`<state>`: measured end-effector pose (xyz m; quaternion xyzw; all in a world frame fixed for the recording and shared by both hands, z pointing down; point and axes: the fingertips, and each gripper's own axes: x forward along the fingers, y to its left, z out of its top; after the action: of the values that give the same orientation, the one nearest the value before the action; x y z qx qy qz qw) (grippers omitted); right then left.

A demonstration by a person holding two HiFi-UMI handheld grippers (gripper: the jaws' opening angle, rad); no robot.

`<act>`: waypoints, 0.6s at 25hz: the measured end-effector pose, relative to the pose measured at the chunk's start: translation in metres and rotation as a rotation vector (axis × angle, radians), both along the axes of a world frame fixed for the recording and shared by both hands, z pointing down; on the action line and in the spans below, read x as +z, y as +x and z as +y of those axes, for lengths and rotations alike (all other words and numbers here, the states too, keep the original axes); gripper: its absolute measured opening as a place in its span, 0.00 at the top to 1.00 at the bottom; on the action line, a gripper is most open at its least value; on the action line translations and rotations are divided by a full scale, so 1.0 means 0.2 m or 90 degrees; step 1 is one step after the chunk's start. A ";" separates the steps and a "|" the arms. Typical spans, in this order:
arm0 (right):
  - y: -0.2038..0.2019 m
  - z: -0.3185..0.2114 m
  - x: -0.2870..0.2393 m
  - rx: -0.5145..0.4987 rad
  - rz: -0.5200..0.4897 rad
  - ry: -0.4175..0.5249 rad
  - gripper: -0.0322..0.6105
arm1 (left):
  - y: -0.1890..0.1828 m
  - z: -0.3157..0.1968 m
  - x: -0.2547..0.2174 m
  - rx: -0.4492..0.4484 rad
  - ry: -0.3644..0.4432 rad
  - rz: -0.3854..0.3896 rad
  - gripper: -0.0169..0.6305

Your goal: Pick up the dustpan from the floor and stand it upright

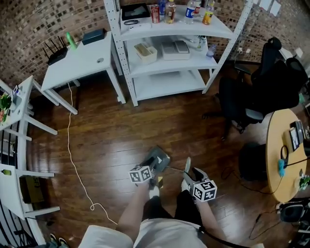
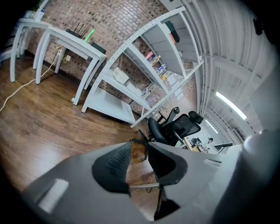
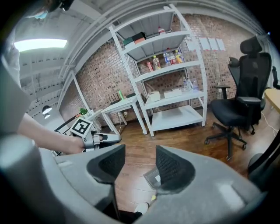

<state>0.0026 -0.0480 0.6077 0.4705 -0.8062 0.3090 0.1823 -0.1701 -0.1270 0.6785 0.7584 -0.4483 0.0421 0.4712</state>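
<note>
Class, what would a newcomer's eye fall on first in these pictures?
The white shelf of bottles against the brick wall, top of the head view. Low centre, the left hand-held gripper and right hand-held gripper with marker cubes, over dark wood floor. A black chair stands right.

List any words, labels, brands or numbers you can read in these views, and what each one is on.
No text is readable in any view.
Bottles and cans on the top shelf: labels too small to read.
Papers on the brick wall: too small and blurred.
Marker cubes: black-and-white square patterns only, no words or numbers.
</note>
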 end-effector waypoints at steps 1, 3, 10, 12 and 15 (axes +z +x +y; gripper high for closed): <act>0.00 0.01 -0.04 0.005 -0.005 0.012 0.63 | -0.03 0.05 -0.02 -0.003 0.004 0.000 0.77; 0.03 0.05 -0.11 0.010 -0.017 0.034 0.63 | -0.07 0.15 -0.06 -0.012 0.015 -0.003 0.77; 0.24 0.27 -0.29 -0.038 -0.050 0.091 0.63 | -0.07 0.60 -0.32 -0.086 0.088 -0.031 0.77; 0.29 0.37 -0.37 -0.072 -0.068 0.126 0.63 | -0.02 0.75 -0.42 -0.111 0.127 -0.055 0.77; 0.43 0.58 -0.50 -0.134 -0.094 0.179 0.63 | 0.12 1.01 -0.60 -0.152 0.197 -0.099 0.76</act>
<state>0.0879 0.0680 0.5067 0.3801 -0.8974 0.2065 0.0866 -0.1459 0.0757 0.5587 0.7577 -0.5710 -0.0248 0.3148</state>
